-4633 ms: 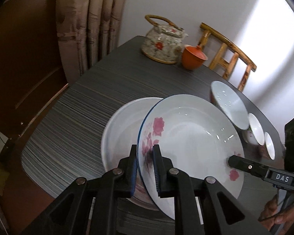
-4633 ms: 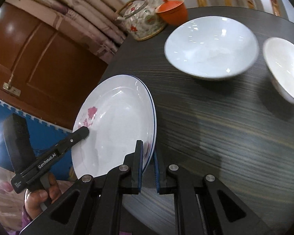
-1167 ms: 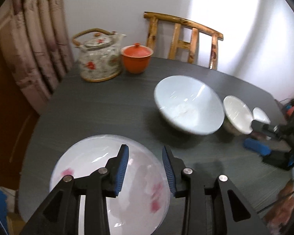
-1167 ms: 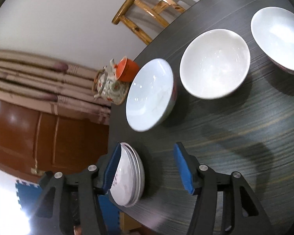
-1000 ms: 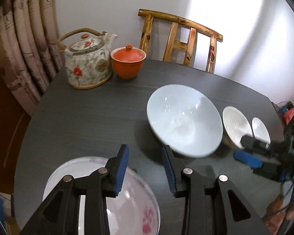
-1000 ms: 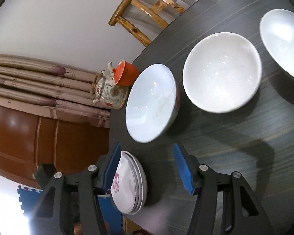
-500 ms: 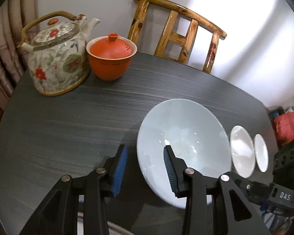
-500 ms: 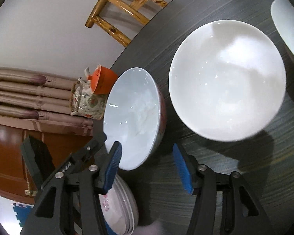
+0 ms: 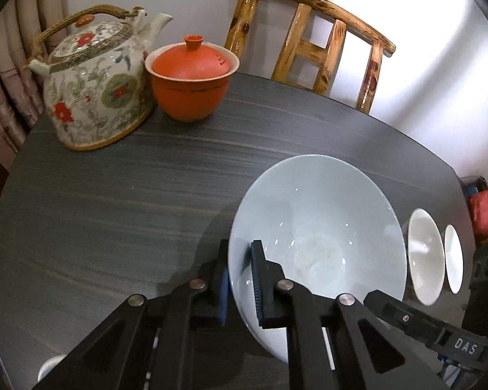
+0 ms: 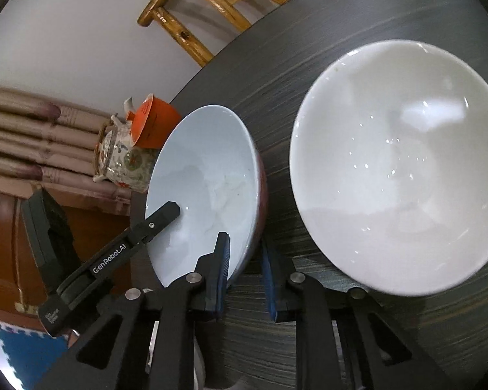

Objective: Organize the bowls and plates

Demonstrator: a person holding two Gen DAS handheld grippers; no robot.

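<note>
A large pale blue bowl [image 9: 322, 227] with a red outside sits on the dark table [image 9: 114, 195]. My left gripper [image 9: 240, 260] straddles its near left rim, one finger inside and one outside, closed down on it. My right gripper [image 10: 244, 253] straddles the bowl's [image 10: 208, 178] opposite rim, with a small gap still showing at its outer finger. A white bowl [image 10: 397, 162] sits just right of it, also in the left wrist view [image 9: 424, 256]. A smaller white bowl [image 9: 454, 258] lies beyond. The plate stack edge [image 9: 48, 365] peeks in at the bottom left.
A floral teapot [image 9: 94, 81] and an orange lidded cup [image 9: 190, 74] stand at the table's far left. A wooden chair [image 9: 312, 42] is behind the table. Curtains and a brown door are to the left; a blue floor mat [image 10: 29, 347] lies below.
Both grippers let go of the flowered plate on the stack, opened, and moved forward to the blue bowl. Both now straddle its rim, and the left has closed on it.
</note>
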